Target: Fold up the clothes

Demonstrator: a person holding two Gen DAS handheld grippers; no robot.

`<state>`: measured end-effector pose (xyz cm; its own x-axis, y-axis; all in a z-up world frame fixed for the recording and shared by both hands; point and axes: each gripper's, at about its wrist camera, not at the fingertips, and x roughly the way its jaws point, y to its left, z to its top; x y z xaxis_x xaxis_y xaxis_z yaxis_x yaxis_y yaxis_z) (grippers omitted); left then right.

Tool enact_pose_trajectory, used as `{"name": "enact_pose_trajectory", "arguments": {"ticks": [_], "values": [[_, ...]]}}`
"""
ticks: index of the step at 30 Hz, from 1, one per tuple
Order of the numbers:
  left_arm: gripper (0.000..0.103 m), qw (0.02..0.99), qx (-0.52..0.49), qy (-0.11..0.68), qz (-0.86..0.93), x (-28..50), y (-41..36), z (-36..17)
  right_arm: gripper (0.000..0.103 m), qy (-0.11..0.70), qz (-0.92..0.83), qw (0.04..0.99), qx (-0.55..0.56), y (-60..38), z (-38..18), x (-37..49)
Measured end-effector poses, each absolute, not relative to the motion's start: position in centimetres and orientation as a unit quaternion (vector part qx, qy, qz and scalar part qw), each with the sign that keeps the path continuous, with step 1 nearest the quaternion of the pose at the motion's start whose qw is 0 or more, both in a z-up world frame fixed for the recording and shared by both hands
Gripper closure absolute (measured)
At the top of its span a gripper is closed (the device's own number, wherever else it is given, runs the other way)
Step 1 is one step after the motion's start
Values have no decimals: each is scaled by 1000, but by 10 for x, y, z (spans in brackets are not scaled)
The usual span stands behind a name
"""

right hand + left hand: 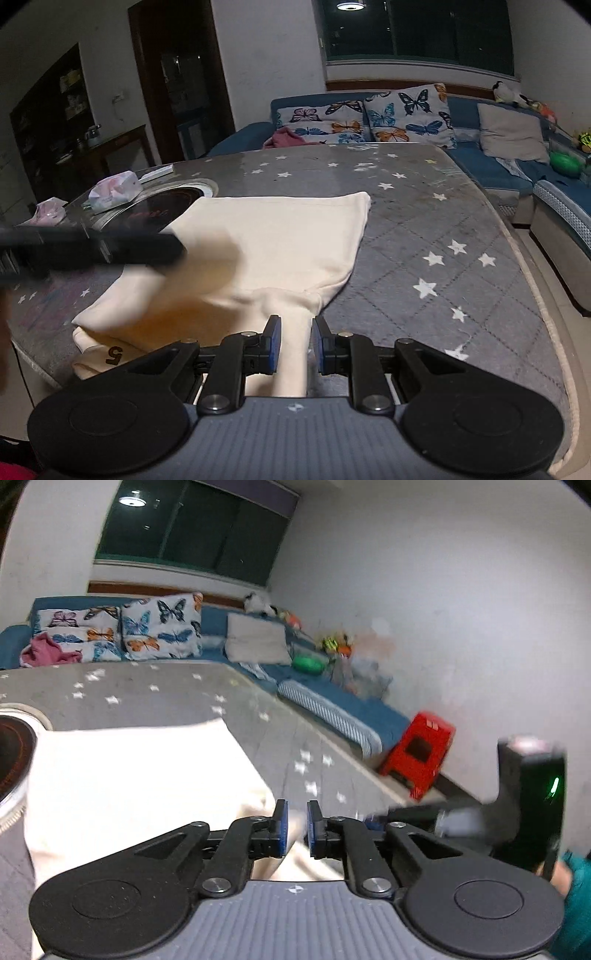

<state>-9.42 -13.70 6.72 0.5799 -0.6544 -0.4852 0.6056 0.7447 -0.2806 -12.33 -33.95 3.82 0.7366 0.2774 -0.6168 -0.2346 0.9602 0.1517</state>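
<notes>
My right gripper point(296, 345) pinches the cream garment's point(280, 236) sleeve; my left gripper point(294, 827), just beside the garment, stands slightly open, holding nothing.

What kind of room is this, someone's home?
Most likely a home living room. A blue sofa with butterfly cushions runs along the wall under a dark window, and a cream garment lies on a table with a star-patterned cover.

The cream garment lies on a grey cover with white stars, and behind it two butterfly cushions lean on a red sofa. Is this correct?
Not quite: the sofa is blue, not red, as the right wrist view shows. The rest stands: the cream garment lies on the grey star cover, and two butterfly cushions lean behind it.
</notes>
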Motion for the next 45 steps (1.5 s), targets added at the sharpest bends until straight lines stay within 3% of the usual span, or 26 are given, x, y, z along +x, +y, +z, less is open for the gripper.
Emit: {"name": "enact_pose_trajectory", "arguments": {"ticks": [2, 3, 17, 19, 20, 21, 25, 33, 45], "values": [[68, 889, -34, 295, -350, -97, -130, 64, 86, 334, 135, 932, 36, -340, 40, -125], [67, 889, -32, 295, -347, -98, -125, 62, 86, 333, 137, 932, 37, -340, 41, -125], [68, 925, -8, 340, -171, -83, -25, 25, 85, 357, 169, 918, 30, -314, 24, -103], [68, 925, -6, 342, -165, -85, -21, 21, 91, 356, 168, 919, 20, -312, 24, -103], [68, 925, -4, 342, -164, -85, -20, 20, 100, 352, 169, 921, 15, -310, 27, -104], [68, 926, -2, 342, -162, -85, -21, 19, 101, 345, 171, 923, 10, -309, 30, -104], [71, 931, 11, 332, -155, -80, -24, 15, 101, 311, 166, 936, -7, -303, 48, -105], [73, 937, 16, 317, -146, -78, -24, 28, 96, 341, 128, 931, -4, -311, 33, -95], [69, 924, 49, 316, -208, -48, -64, 19, 94, 326, 183, 925, -63, -286, 30, -90]]}}
